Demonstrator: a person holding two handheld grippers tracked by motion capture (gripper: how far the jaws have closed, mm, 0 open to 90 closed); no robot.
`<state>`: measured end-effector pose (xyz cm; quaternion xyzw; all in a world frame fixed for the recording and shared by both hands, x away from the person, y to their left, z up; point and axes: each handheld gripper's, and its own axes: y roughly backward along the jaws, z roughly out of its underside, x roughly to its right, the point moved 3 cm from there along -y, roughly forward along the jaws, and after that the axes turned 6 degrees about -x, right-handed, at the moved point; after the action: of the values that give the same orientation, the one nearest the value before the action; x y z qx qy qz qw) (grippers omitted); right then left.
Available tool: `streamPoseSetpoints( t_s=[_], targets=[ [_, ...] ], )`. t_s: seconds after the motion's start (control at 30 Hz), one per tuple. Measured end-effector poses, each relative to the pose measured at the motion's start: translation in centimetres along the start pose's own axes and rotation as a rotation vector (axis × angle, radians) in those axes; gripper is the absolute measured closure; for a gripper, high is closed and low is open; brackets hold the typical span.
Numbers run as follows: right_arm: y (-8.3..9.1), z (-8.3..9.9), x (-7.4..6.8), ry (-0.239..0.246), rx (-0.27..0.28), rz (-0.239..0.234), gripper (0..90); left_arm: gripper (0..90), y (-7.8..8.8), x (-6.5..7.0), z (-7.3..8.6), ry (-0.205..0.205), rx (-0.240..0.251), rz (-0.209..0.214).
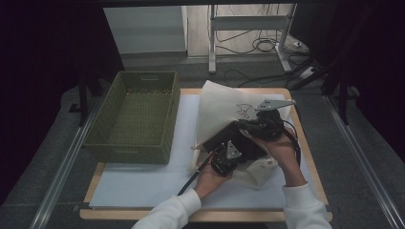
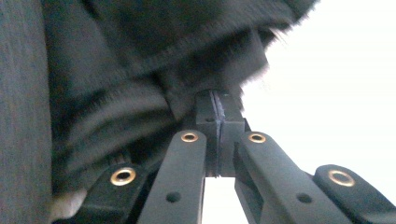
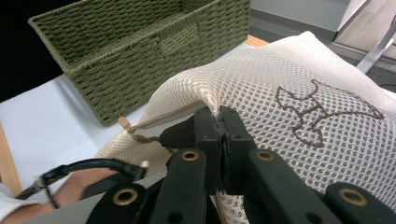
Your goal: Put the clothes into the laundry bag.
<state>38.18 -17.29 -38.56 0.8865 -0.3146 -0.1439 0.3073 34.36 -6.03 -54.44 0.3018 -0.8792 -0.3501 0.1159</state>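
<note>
A dark garment (image 1: 239,140) is going into a cream mesh bag (image 1: 224,112) that is lying on the right half of the table's white mat (image 1: 143,186), beside a green woven basket (image 1: 136,114). The garment is sitting partly inside the bag's mouth, dark fabric showing under the raised upper layer of mesh. The right gripper (image 3: 219,122) is pinching the upper edge of the bag's opening, jaws clamped tight on the mesh, and is lifting it like a flap so the mouth is standing open. The left gripper (image 2: 218,112) is reaching into that mouth with its jaws pressed together on a fold of the dark cloth (image 2: 140,70). So the stuffing step looks to be under way, with part of the garment probably not yet fully inside. The next move is likely calling for the left gripper to push the cloth deeper while the right one is holding the opening high, then to let go and back out without dragging fabric along.
</note>
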Motion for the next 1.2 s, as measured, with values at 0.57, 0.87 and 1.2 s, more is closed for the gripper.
streamPoseSetpoints(
  t_s=[0.57,0.87,1.2],
  targets=[
    [-0.1,0.0,-0.1,0.003,-0.004,-0.002,88.0,90.0,-2.2,0.2,-1.9,-0.034,-0.043,-0.037],
    [0.0,-0.1,-0.4,0.004,-0.001,-0.008,88.1,90.0,-2.7,-0.8,-2.4,-0.039,-0.047,-0.082],
    [0.3,-0.2,-0.6,0.009,0.011,-0.013,88.2,90.0,-3.2,-1.9,-3.2,-0.026,-0.054,-0.119]
  ],
)
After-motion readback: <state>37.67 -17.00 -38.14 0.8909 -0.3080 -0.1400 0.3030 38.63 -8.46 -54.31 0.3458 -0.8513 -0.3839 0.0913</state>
